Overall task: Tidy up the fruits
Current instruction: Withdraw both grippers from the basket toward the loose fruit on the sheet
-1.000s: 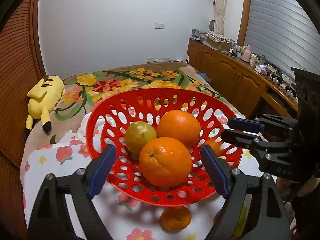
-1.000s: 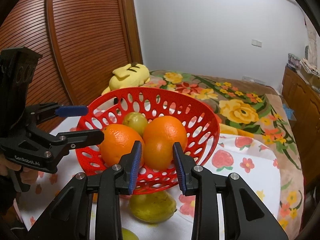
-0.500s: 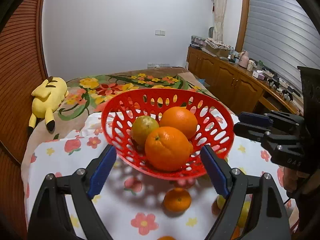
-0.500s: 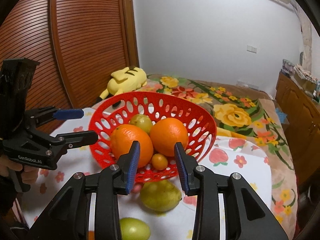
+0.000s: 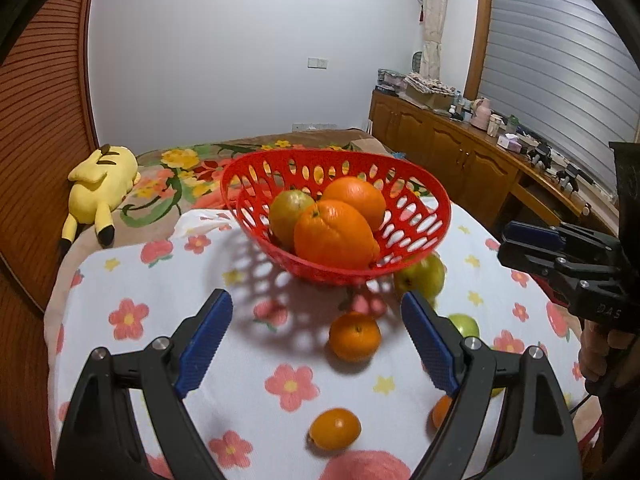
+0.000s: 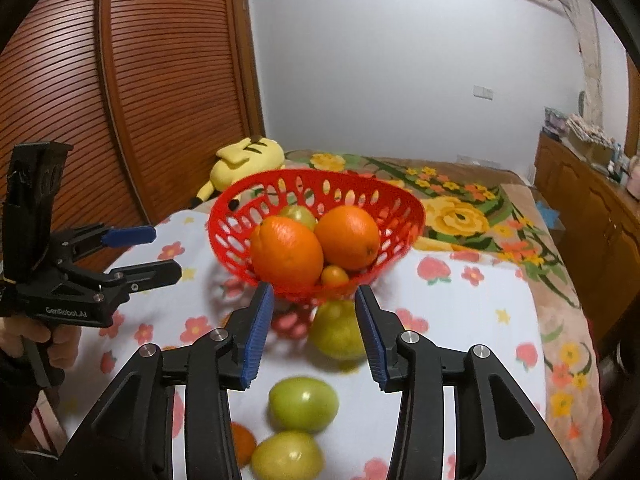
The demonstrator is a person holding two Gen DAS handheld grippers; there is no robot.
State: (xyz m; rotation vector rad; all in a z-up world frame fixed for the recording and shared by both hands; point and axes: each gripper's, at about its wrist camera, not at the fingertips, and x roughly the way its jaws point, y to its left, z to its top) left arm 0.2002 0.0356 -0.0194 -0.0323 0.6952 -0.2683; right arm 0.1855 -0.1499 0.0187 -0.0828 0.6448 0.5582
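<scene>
A red perforated basket (image 5: 436, 204) (image 6: 408, 200) stands on the flowered cloth and holds two big oranges (image 5: 334, 234) (image 6: 286, 250), a greenish fruit (image 5: 288, 210) and a small mandarin (image 6: 334, 276). Loose on the cloth are mandarins (image 5: 354, 336) (image 5: 335, 428), a yellow-green pear (image 6: 336, 330) (image 5: 420, 278) and green fruits (image 6: 302, 404) (image 6: 286, 456). My left gripper (image 5: 316, 344) is open and empty, short of the basket. My right gripper (image 6: 314, 334) is open and empty, with the pear seen between its fingers.
A yellow plush toy (image 5: 100, 184) lies on the bedspread behind the cloth at the left. A wooden sideboard (image 5: 460, 160) with clutter runs along the right. A slatted wooden wall (image 6: 160, 80) stands at the left.
Both grippers have pulled back from the basket and risen, so more loose fruit shows on the cloth. The right gripper's fingers have opened wider.
</scene>
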